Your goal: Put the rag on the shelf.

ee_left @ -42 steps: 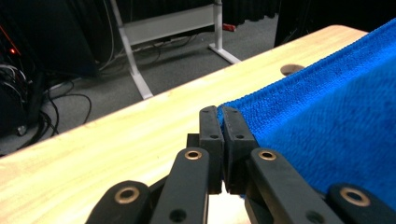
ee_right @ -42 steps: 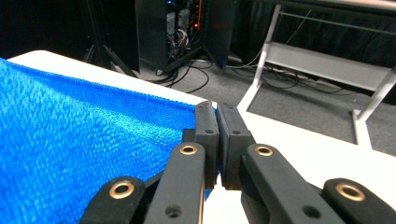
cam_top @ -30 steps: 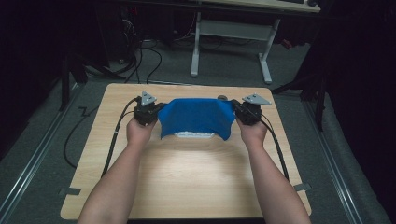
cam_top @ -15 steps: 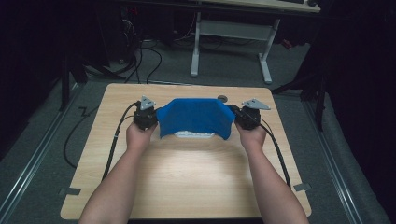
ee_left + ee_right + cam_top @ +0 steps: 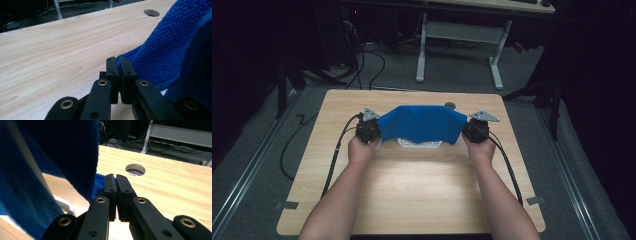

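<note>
I see the cloth point(image 5: 421, 124) stretched between my two grippers above the middle of the table point(image 5: 412, 195), sagging over a white object point(image 5: 419, 143) I cannot identify. My left gripper point(image 5: 117, 61) sits at the cloth's 9 o'clock edge, jaws pinched tight on a corner of blue terry. My right gripper point(image 5: 115, 178) is at 3 o'clock — jaws pressed together on the other corner. A round hole point(image 5: 135, 169) lies at the table's 12 o'clock edge.

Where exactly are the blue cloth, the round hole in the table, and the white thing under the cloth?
Blue cloth point(image 5: 419, 122), high view: middle of its spread top.
Round hole point(image 5: 135, 169), right gripper view: its centre opening.
White thing point(image 5: 419, 144), high view: edge showing below the cloth.
</note>
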Tool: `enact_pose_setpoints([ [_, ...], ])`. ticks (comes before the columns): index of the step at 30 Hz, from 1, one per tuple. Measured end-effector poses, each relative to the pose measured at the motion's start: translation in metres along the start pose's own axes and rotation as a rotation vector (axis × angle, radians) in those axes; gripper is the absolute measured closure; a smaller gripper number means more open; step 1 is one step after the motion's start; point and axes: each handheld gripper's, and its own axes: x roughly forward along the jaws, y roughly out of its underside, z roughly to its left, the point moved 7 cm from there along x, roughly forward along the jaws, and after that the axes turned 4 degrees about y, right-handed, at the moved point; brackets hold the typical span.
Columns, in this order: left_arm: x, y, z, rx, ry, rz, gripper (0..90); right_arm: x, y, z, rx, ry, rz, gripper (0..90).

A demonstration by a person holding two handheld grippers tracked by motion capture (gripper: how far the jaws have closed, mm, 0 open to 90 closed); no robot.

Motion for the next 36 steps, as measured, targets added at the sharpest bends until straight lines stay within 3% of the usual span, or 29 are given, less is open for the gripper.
enact_pose_setpoints([
  [9, 0.000, 0.007, 0.000, -0.018, 0.009, 0.009, 85.2, 0.005, 0.010, 0.002, 0.005, -0.002, 0.019, 87.7],
  [12, -0.001, 0.007, 0.000, -0.024, 0.013, 0.007, 82.5, 0.005, 0.012, 0.000, 0.028, -0.003, 0.013, 85.2],
  [16, -0.005, 0.004, 0.002, -0.038, -0.004, -0.003, 67.6, 0.003, 0.011, -0.006, 0.059, 0.004, 0.006, 76.7],
  [20, -0.012, -0.001, 0.007, -0.050, -0.039, -0.022, 56.2, -0.003, 0.007, -0.011, 0.064, 0.019, -0.006, 73.8],
  [24, -0.019, -0.004, 0.012, -0.054, -0.067, -0.033, 51.1, -0.010, 0.002, -0.016, 0.060, 0.020, -0.019, 72.4],
  [32, -0.033, -0.007, 0.017, -0.060, -0.088, -0.036, 50.7, -0.030, -0.012, -0.027, 0.079, 0.037, -0.053, 62.7],
  [36, -0.037, -0.006, 0.016, -0.054, -0.095, -0.035, 50.9, -0.039, -0.016, -0.034, 0.081, 0.057, -0.065, 62.4],
])
